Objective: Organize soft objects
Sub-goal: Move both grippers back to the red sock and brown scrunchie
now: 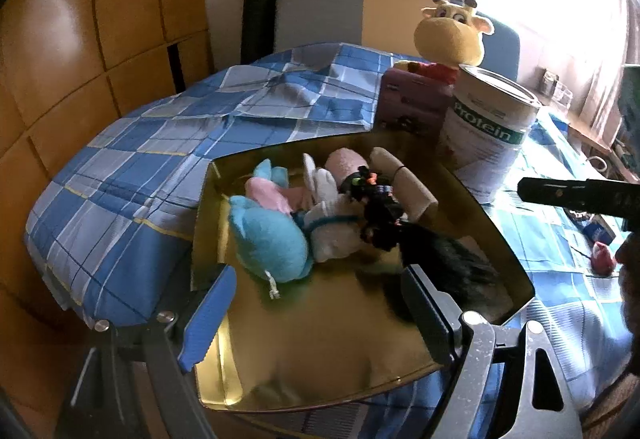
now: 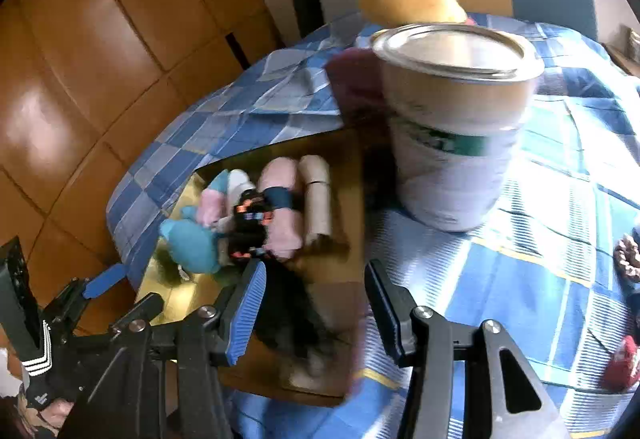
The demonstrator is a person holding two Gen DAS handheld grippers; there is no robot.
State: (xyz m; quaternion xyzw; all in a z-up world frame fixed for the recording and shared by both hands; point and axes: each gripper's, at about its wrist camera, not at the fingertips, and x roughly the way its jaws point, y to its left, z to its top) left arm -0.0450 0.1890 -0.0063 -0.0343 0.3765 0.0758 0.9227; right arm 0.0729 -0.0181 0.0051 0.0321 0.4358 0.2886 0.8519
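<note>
A gold tray [image 1: 320, 359] lies on the blue checked cloth and holds several soft things: a blue plush [image 1: 268, 235], a pink plush [image 1: 268, 195], a white plush [image 1: 336, 235], a pink roll [image 1: 344, 163], a beige roll [image 1: 404, 179] and a black furry piece [image 1: 444, 263]. My left gripper [image 1: 318, 279] hangs open over the tray's near part, with nothing between its fingers. My right gripper [image 2: 316, 315] stands open above the tray's right side [image 2: 348, 159]; the black furry piece [image 2: 288, 323] lies blurred below it. The left gripper's blue finger [image 2: 104, 285] shows at the lower left.
A white protein can [image 1: 488, 131] stands right of the tray, beside a pink box [image 1: 412, 103] with a yellow giraffe plush [image 1: 452, 35] on it. A small red item [image 1: 604, 259] lies on the cloth at the right. A wooden wall is on the left, chairs behind.
</note>
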